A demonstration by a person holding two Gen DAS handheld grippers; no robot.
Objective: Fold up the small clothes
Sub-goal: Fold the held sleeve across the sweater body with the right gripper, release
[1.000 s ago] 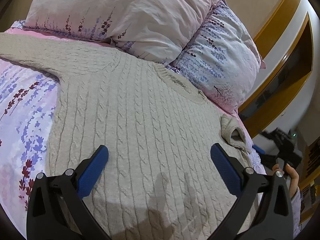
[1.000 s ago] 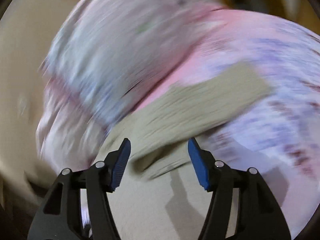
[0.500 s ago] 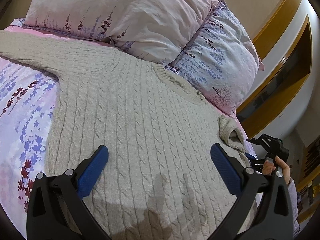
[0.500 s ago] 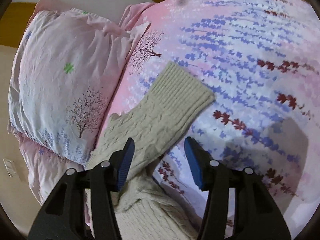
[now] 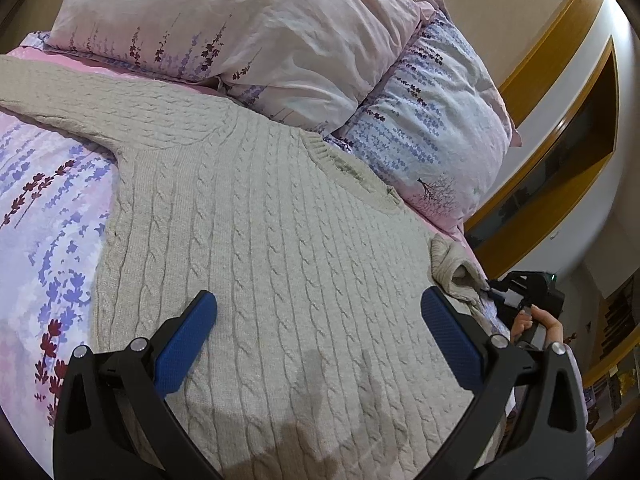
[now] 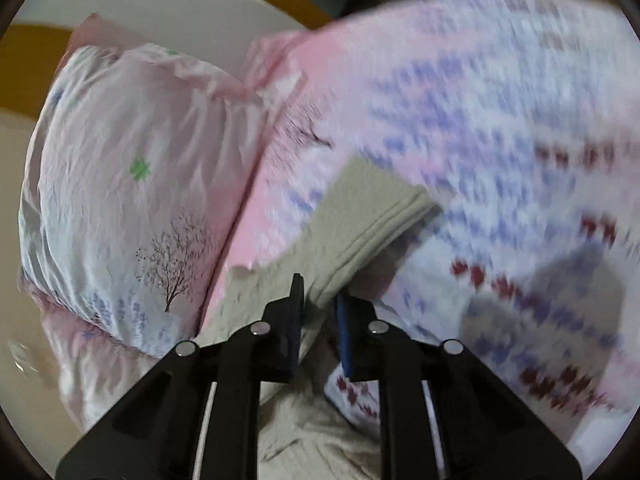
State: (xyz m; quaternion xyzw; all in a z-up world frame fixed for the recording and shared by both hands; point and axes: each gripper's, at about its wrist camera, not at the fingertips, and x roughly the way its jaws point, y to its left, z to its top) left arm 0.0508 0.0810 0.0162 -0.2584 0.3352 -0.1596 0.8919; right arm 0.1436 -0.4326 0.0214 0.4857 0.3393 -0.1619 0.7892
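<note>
A beige cable-knit sweater (image 5: 260, 220) lies flat on the floral bedsheet (image 5: 44, 216), neckline toward the pillows. My left gripper (image 5: 318, 296) hovers open over its lower body with nothing between the blue pads. The sweater's right sleeve (image 6: 372, 216) stretches away across the sheet, and my right gripper (image 6: 319, 292) is shut on the sleeve's near edge, the fabric pinched up between the pads. In the left wrist view the same sleeve is bunched at the shoulder (image 5: 452, 268), with the right gripper (image 5: 490, 289) and a person's hand (image 5: 536, 320) beside it.
Two floral pillows (image 5: 248, 28) (image 5: 436, 128) lean at the head of the bed, just past the neckline. One pillow (image 6: 132, 184) sits left of the sleeve. A wooden-trimmed wall (image 5: 560, 100) stands behind. The bed's edge runs near the right gripper.
The right gripper's jaws have shut on the sleeve, whose near edge now stands up off the sheet. The left gripper has stayed open in place.
</note>
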